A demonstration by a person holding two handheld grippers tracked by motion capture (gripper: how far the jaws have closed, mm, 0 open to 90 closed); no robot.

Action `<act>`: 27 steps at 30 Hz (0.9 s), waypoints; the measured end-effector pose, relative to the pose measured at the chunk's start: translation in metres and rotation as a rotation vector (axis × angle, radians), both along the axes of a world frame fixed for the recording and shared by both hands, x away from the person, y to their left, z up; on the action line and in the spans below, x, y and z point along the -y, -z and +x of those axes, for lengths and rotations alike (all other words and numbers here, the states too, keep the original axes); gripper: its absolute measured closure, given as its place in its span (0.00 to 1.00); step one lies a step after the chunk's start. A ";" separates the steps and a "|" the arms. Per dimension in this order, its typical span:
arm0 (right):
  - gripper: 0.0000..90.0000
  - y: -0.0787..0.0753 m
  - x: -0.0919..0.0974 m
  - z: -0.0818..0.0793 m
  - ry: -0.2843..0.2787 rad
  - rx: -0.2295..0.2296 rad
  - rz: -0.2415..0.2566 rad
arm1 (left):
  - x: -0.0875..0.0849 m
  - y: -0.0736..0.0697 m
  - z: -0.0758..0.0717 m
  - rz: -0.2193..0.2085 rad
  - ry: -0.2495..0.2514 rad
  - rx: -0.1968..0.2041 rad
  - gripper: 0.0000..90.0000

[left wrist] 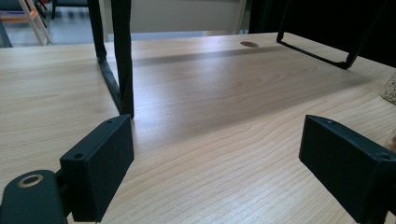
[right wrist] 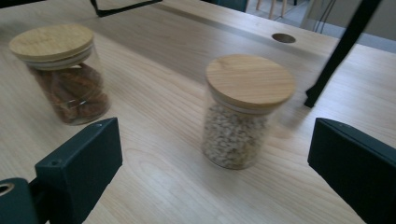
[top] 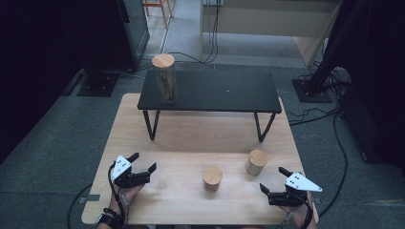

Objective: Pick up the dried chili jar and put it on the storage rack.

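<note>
jar of pale grains (right wrist: 240, 114), lidded in wood, stands upright on the wooden table (top: 191, 138) toward its near right part, straight ahead of the right gripper's jaws in the right gripper view and untouched.

left to right across the high view:

left gripper (top: 143, 162) sits at the near left corner of the table, held in the person's left hand (top: 125, 193). its jaws stand apart with nothing between them; in the left gripper view bare tabletop lies between them and a leg of the black shelf (left wrist: 122, 56) rises just beyond the left jaw.

tall jar (top: 164, 78) with a wooden lid stands upright on the left end of the black shelf, which spans the far half of the table.

jar of brown contents (top: 212, 178) stands upright near the table's front centre, apart from its neighbour.

jar of pale grains shows next, slightly farther back and to the right.

right gripper (top: 273, 180) is at the near right corner, jaws wide apart and empty, close to the grain jar but clear of it.
</note>
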State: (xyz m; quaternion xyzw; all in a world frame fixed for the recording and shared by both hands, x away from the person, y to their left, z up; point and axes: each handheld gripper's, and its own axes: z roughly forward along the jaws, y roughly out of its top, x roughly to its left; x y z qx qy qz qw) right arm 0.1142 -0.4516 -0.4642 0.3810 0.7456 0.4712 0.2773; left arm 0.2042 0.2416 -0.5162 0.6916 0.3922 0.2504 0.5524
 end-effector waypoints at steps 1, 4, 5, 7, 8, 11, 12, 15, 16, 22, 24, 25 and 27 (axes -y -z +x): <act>0.03 0.000 -0.002 0.001 -0.007 0.000 -0.004 | 0.000 0.000 0.000 -0.001 0.003 0.001 0.11; 0.03 -0.001 -0.008 0.001 -0.026 -0.002 -0.006 | 0.000 0.001 -0.001 -0.005 -0.001 0.003 0.11; 0.03 -0.001 -0.009 0.001 -0.031 -0.001 -0.010 | -0.001 0.001 -0.001 -0.007 -0.001 0.004 0.11; 0.03 -0.002 -0.011 0.002 -0.042 0.000 -0.005 | -0.001 0.001 -0.001 -0.006 0.001 0.005 0.11; 0.03 -0.003 -0.012 0.001 -0.046 0.001 -0.004 | -0.001 0.001 -0.001 -0.005 0.001 0.005 0.11; 0.03 -0.005 -0.016 0.001 -0.057 0.005 -0.009 | -0.001 0.001 -0.001 -0.005 0.002 0.005 0.11; 0.03 -0.005 -0.017 0.001 -0.060 0.007 -0.006 | -0.001 0.001 -0.001 -0.007 0.001 0.005 0.11; 0.03 -0.006 -0.021 0.002 -0.074 0.007 -0.001 | -0.001 0.001 -0.001 -0.007 0.004 0.005 0.11; 0.03 -0.007 -0.024 0.002 -0.080 0.009 -0.006 | -0.001 0.001 -0.001 -0.008 0.005 0.005 0.11; 0.03 -0.008 -0.034 0.003 -0.108 0.007 -0.013 | -0.002 0.001 -0.001 -0.010 0.007 0.005 0.11; 0.03 -0.009 -0.037 0.004 -0.120 0.005 -0.017 | -0.001 0.001 -0.002 -0.010 0.002 0.005 0.11; 0.03 -0.009 -0.039 0.005 -0.122 0.007 -0.021 | -0.001 0.001 -0.002 -0.009 0.002 0.006 0.11; 0.03 -0.008 -0.040 0.006 -0.126 0.003 -0.018 | -0.001 0.001 -0.001 -0.008 0.005 0.005 0.11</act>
